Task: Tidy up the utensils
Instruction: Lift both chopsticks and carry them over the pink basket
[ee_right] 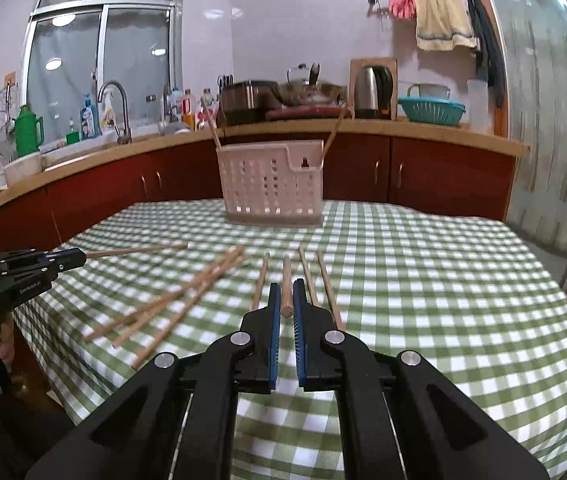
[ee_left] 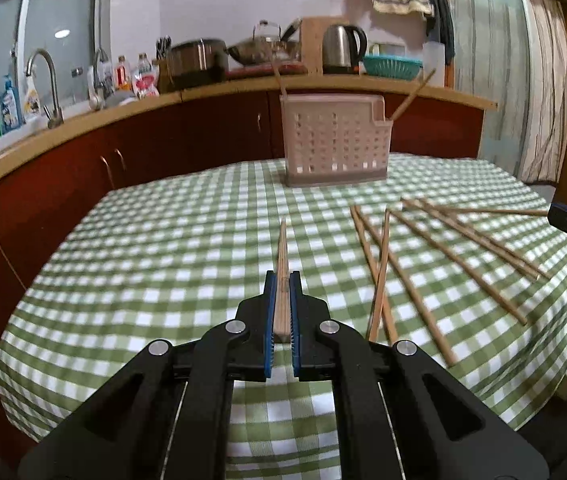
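My left gripper (ee_left: 282, 276) is shut on a wooden chopstick (ee_left: 282, 256) that points forward toward the pink perforated utensil basket (ee_left: 333, 142) at the table's far side. It also shows at the left of the right wrist view (ee_right: 71, 258), holding that chopstick (ee_right: 135, 251) above the table. My right gripper (ee_right: 287, 290) is narrowly parted around the near end of a chopstick (ee_right: 286, 286) lying on the cloth; contact is unclear. Several loose chopsticks (ee_right: 171, 300) lie on the table. Two chopsticks (ee_right: 211, 124) stand in the basket (ee_right: 271, 184).
The table has a green and white checked cloth (ee_left: 163, 264). Behind it runs a red-fronted kitchen counter (ee_left: 203, 128) with a sink tap (ee_left: 45, 80), bottles, pots, a kettle (ee_left: 341, 48) and a teal basket (ee_left: 391, 66). A curtain (ee_left: 543, 80) hangs at the right.
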Tool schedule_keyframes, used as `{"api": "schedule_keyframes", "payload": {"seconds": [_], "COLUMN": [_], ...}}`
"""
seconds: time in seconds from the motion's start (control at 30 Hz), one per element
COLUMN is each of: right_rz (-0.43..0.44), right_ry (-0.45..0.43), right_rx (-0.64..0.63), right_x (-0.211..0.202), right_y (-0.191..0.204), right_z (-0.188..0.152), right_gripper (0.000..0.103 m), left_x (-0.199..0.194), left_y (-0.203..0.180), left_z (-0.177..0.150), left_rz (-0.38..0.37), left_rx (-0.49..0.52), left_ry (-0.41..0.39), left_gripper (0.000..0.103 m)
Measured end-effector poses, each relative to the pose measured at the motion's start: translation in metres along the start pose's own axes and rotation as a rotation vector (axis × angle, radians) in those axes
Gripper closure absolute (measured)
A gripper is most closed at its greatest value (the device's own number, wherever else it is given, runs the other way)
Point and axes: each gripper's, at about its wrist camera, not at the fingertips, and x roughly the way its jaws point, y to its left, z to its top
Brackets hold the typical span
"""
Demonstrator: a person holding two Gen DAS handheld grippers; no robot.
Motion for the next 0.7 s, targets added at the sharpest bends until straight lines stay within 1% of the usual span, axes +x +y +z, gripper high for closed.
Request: {"api": "schedule_keyframes", "payload": {"seconds": [0.2,0.4,0.57,0.7], "right_rz": [0.001,0.004,0.008,0.007], "right_ry": [-0.046,-0.087,-0.092,-0.092], "right_rx": [-0.001,0.009,0.038,0.038], "right_x": [-0.013,-0.026,-0.027,-0.023], "right_y": [0.007,0.007,0.004,0.004], "right_z": [0.019,0.039,0.054,0.061], "right_gripper": [0.096,0.096,0.096,0.096], "left_x": [-0.018,-0.034,-0.039,-0.038], "left_y": [0.0,0.006,0.016,0.02], "left_z": [0.021,0.041,0.055,0.065], "left_rz": [-0.003,-0.013,-0.032,-0.029], "left_rx": [-0.004,-0.033,-0.069,-0.071], "left_ry": [-0.057,-0.104,-0.118,-0.131], "left_gripper": [0.096,0.096,0.096,0.096]}}
